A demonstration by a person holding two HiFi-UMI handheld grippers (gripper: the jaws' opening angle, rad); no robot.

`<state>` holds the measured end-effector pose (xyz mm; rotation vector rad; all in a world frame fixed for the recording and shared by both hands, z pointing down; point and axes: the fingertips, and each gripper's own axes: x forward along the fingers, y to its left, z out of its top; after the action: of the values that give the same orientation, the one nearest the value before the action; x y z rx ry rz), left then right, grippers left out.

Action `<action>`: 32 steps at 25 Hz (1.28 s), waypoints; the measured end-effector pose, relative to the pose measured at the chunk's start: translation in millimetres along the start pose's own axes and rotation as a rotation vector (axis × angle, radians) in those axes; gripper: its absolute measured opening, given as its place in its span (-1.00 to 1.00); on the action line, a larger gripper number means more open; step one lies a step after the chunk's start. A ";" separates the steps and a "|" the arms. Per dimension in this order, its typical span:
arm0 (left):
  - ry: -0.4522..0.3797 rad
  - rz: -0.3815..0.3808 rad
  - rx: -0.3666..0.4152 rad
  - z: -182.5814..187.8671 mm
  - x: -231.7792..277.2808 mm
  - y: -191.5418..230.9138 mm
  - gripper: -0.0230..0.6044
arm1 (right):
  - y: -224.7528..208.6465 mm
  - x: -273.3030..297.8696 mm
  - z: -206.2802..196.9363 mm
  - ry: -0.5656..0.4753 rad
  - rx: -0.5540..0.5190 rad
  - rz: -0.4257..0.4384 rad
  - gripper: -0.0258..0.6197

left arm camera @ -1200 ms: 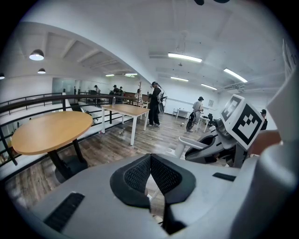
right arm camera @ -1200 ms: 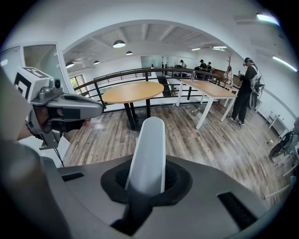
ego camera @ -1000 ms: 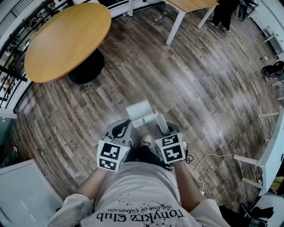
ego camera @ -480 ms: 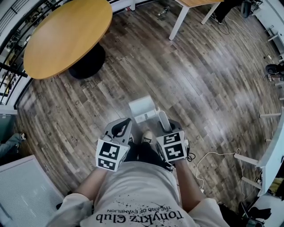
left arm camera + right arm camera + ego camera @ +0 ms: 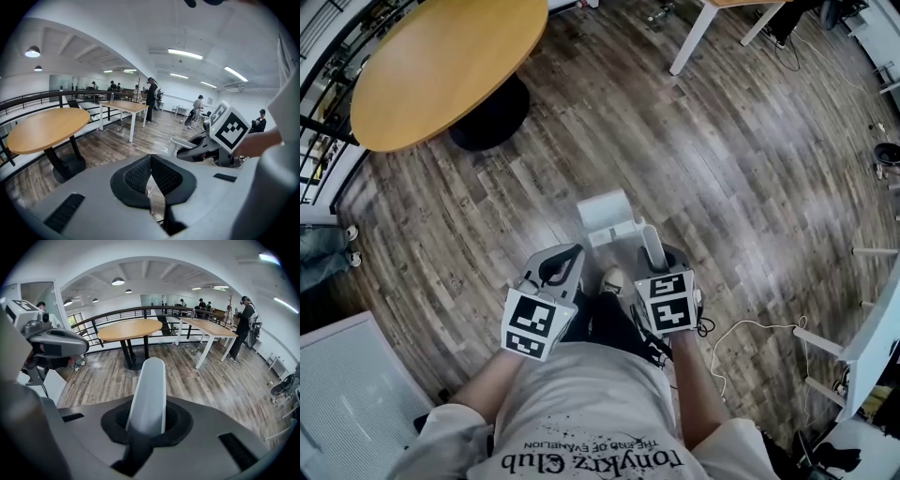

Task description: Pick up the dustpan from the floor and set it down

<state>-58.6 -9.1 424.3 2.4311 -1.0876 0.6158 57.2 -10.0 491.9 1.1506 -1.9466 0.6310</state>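
the right claw (image 5: 147, 420) is clenched on the handle (image 5: 149, 390) of a pale dustpan (image 5: 605, 216), whose pan hangs just ahead of and below it, seemingly off the wooden floor (image 5: 750, 169). the left claw (image 5: 150, 176), pressed together and empty, hovers just beside. the dustpan looks like light, stiff, smooth plastic, best held by the handle.

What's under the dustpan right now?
Only wood floor shows all around the dustpan, whose handle is clamped in the right gripper. The patch directly beneath the pan is covered, so it can't be checked.

Dustpan (image 5: 606, 216) handle base hidden inside right tongs (image 5: 655, 264); round table (image 5: 441, 66) cut off by top edge.
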 end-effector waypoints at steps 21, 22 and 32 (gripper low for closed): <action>0.035 0.001 -0.054 -15.2 32.7 21.6 -0.85 | -29.7 71.9 -15.5 0.036 0.028 -0.010 -0.74; 0.037 -0.001 -0.055 -15.4 34.3 21.5 -0.85 | -31.2 74.5 -16.2 0.036 0.027 -0.012 -0.74; 0.061 0.013 -0.072 -18.7 42.6 31.8 -0.85 | -42.3 95.4 -18.6 0.039 0.039 -0.015 -0.74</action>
<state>-61.7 -44.0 468.5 2.3306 -1.0828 0.6400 73.5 -63.9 581.8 1.1677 -1.8984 0.6813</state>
